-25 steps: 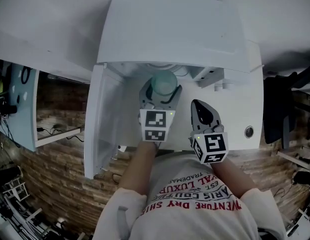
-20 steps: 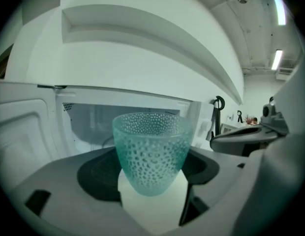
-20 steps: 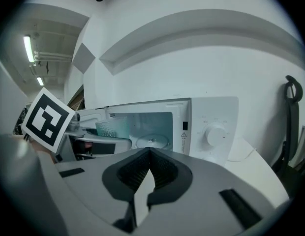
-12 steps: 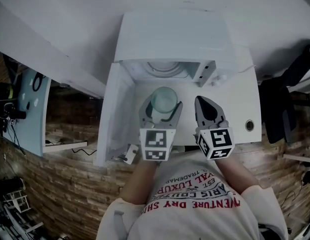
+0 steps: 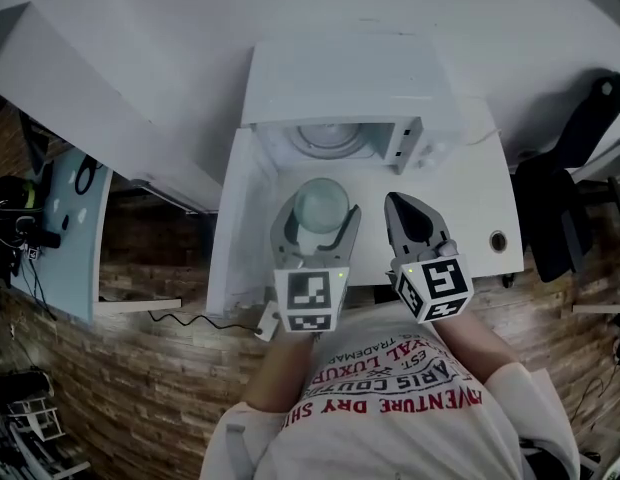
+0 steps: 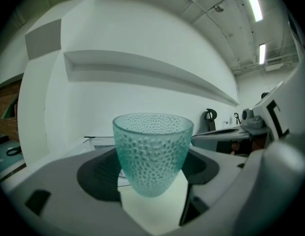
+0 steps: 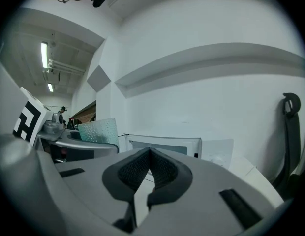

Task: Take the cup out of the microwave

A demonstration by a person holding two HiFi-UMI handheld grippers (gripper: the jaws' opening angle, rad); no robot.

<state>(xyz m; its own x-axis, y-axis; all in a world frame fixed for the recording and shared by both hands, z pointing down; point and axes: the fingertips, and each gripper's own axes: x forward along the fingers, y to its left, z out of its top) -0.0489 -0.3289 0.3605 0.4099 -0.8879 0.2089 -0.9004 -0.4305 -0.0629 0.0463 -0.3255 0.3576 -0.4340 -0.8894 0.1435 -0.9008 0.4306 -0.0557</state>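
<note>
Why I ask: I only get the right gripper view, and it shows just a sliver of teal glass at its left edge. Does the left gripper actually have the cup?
Observer: Yes. In the left gripper view the cup stands upright between the jaws of the left gripper, with the dark pads against its sides.
Operator: Is it clear of the oven?
Observer: In the head view, yes. It is in front of the microwave, outside the opening.
Operator: Anything left inside?
Observer: Only the turntable shows in there.
</note>
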